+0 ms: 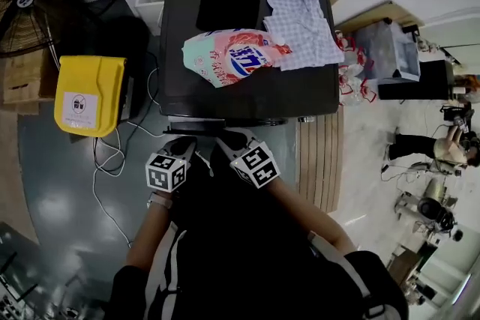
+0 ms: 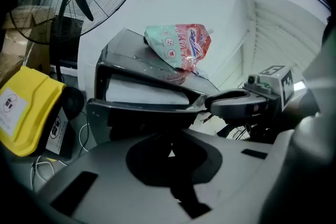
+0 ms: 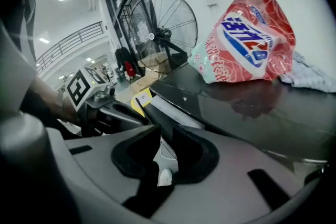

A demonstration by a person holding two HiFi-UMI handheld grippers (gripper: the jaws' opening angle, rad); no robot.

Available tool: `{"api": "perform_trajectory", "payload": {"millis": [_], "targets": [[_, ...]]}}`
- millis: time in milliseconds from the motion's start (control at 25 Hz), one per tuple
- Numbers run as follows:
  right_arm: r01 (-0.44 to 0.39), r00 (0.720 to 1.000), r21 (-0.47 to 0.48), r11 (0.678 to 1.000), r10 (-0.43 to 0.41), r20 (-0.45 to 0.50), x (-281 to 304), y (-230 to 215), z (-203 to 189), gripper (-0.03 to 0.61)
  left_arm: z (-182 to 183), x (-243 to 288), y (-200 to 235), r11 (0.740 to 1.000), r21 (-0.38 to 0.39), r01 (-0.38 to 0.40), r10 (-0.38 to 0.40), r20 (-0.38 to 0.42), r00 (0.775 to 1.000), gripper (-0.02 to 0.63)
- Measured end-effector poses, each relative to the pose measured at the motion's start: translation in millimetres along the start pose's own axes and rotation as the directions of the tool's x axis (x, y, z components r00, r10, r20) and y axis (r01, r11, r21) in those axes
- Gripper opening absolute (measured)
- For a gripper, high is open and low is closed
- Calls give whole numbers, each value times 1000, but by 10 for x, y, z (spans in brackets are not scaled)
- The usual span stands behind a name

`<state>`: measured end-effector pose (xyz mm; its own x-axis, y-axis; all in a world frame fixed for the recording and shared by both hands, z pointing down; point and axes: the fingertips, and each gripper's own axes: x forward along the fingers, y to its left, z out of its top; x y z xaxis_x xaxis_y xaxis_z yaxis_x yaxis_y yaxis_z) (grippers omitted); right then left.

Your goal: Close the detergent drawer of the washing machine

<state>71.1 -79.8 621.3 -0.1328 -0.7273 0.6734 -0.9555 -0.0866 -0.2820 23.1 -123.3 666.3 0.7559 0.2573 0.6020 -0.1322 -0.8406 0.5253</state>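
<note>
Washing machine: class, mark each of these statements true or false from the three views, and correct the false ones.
1. A detergent bag lies on top of the washing machine. True.
2. The detergent drawer is pushed fully in. False: it stands out from the front, and its white inside shows.
3. The yellow container sits on the machine's top. False: it stands beside the machine, at its left in the head view.
4. A checked cloth lies next to the bag on the top. True.
5. The left gripper and the right gripper are both at the machine's front edge. True.
</note>
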Motion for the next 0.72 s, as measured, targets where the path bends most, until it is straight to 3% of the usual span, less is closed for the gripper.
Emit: {"api": "perform_trajectory", "payload": {"millis": [160,320,560,720], "targets": [[77,996,74,994,-81,47,-42,23,-28,71,15,-84,99,1000,21,20,-20,-4,1000,11],[107,993,109,988,-112,32,11,150,-122,51,17,-173,178,998,63,25,-24,-20,1000,11],[137,991,194,971,-134,-29,169,164,-279,44,-10,-217,262,986,163,-27,40,-79,996,11],[163,987,195,967,-158,-41,248,167,-324,31,-22,-215,283,978,199,-67,88,-99,991,11]]}}
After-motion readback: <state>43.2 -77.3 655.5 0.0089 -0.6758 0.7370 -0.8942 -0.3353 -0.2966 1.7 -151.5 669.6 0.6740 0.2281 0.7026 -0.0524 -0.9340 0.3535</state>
